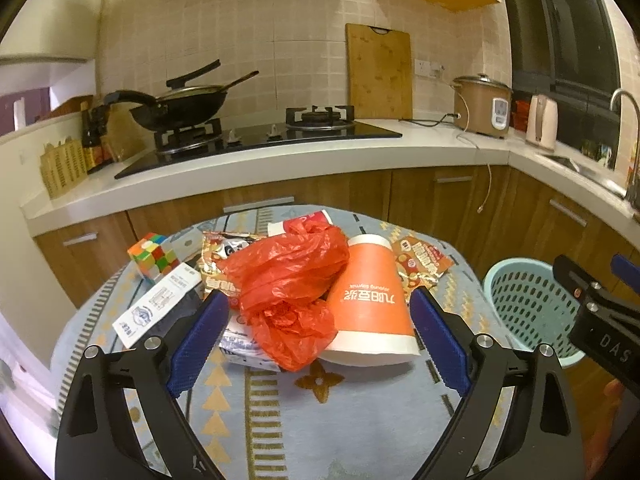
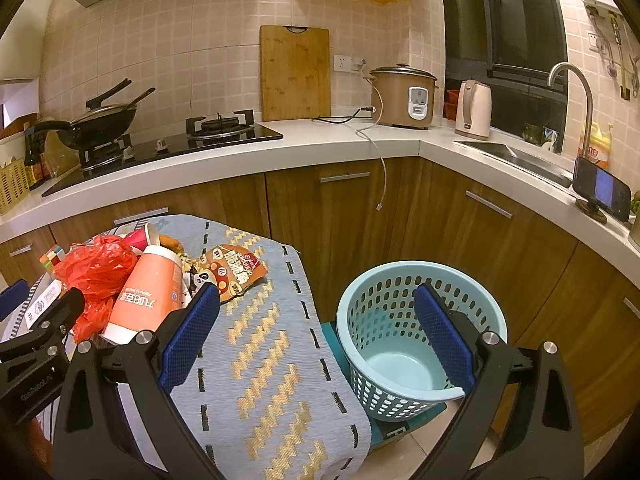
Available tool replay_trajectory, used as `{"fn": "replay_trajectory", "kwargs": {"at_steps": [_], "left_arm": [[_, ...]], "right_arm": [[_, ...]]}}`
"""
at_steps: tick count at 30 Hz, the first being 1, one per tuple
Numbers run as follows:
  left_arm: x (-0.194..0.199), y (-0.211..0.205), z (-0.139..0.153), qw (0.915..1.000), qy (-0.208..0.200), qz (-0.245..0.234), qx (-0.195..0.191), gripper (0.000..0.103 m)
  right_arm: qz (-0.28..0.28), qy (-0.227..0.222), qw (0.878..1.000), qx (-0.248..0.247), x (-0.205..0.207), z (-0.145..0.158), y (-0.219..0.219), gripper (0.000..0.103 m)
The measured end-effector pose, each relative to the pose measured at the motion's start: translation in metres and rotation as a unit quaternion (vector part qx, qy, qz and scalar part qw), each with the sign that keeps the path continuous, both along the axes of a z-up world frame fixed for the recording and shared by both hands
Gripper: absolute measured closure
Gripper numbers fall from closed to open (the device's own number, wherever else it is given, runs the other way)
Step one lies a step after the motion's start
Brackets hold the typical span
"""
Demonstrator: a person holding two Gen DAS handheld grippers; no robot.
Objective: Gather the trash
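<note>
A pile of trash lies on a small cloth-covered table (image 1: 320, 420): a crumpled red plastic bag (image 1: 288, 276), an orange paper cup (image 1: 372, 300) on its side, two snack wrappers (image 1: 420, 260), a red cup (image 1: 308, 220) behind and a white carton (image 1: 160, 304). My left gripper (image 1: 319, 300) is open, its blue pads flanking the bag and cup without touching them. My right gripper (image 2: 316, 292) is open and empty, over the table's right edge. A light blue basket (image 2: 420, 266) stands empty on the floor to the right of the table.
A Rubik's cube (image 1: 152, 256) sits at the table's far left. Behind runs a kitchen counter (image 1: 280, 168) with a wok (image 1: 180, 108) on the stove, a cutting board (image 1: 378, 72), a rice cooker (image 1: 482, 106) and a kettle (image 1: 542, 122). Wooden cabinets (image 2: 340, 208) stand close behind the basket.
</note>
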State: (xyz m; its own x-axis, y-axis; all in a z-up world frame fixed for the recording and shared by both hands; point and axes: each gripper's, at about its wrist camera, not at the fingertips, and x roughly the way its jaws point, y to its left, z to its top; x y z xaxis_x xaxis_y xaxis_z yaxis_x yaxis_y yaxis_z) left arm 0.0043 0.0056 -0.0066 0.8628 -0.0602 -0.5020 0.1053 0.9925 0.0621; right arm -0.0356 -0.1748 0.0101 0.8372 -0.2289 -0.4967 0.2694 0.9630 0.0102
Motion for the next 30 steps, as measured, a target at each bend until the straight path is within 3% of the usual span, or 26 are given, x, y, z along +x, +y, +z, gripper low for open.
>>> {"fn": "replay_trajectory", "kwargs": {"at_steps": [30], "left_arm": [[0.002,0.008,-0.003,0.9998,0.01,-0.008,-0.015,0.016]], "right_arm": [[0.013,-0.003,1.0,-0.009,0.007,0.004,0.01,0.01]]}}
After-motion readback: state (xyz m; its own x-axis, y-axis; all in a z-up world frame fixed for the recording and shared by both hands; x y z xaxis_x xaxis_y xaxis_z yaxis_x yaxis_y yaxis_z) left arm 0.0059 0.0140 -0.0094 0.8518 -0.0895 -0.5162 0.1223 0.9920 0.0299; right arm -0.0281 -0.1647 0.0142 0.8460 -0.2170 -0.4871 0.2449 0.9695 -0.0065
